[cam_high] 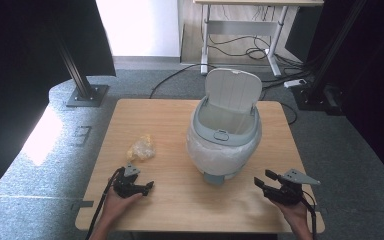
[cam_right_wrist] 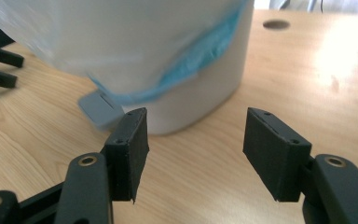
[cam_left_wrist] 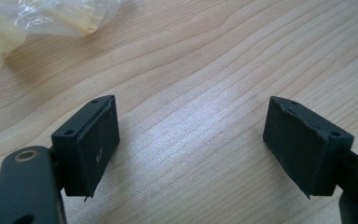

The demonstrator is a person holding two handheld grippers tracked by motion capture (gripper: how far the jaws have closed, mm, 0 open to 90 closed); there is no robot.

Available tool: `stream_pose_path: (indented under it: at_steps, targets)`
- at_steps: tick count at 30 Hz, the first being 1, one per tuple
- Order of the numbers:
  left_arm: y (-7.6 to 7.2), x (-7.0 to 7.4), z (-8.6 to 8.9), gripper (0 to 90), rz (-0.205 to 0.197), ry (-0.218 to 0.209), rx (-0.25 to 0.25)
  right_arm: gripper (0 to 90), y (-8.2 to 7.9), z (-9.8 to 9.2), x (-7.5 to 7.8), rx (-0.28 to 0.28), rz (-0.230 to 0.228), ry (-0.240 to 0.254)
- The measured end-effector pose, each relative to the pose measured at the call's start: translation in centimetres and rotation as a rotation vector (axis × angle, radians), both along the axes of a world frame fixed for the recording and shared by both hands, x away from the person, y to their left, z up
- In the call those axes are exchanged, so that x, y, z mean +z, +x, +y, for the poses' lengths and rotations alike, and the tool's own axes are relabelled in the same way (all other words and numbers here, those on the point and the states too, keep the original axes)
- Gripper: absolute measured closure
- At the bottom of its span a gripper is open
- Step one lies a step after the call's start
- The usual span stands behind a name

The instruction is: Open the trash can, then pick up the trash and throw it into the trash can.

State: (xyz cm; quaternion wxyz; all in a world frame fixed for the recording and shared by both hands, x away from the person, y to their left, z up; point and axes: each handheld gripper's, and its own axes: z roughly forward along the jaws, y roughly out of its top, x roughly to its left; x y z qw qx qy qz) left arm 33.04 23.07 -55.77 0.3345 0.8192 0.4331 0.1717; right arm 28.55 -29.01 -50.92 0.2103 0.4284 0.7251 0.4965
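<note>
While both grippers stood open, empty | left gripper (cam_high: 139, 187) near wrapper (cam_high: 141, 147), wrapper left of bin (cam_high: 224, 134), lid up | advice: straddle wrapper's bulk, close gently, lift clear of rim.

We went looking for anything readable and came up nearly empty: the only mark is a blocky digit painted on the grey floor (cam_high: 35, 165) left of the table (cam_high: 145, 112), which reads like a 9 (cam_high: 82, 135). We see nothing written on the bin (cam_high: 225, 145).
</note>
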Motion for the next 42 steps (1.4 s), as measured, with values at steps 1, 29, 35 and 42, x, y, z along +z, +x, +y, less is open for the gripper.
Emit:
stream_pose_path:
  at_steps: [1, 29, 35, 42]
  targets:
    - [0.0, 0.0, 0.0, 17.8, 0.000, 0.000, 0.000, 39.7, 0.0, -0.1, -0.2, -0.004, 0.007, 0.001]
    - [-0.4, 2.5, 3.0, 15.3, -0.093, -0.117, 0.158, 40.2, 0.1, -0.3, -2.2, -0.016, 0.056, -0.058]
    - [0.5, 2.6, 3.6, 15.3, -0.104, -0.097, 0.193, 40.3, 0.1, -0.6, -2.2, -0.025, 0.062, -0.052]
    - [2.4, 2.7, 4.0, 16.0, -0.106, -0.087, 0.201, 40.4, 0.2, -0.8, -2.1, -0.029, 0.061, -0.044]
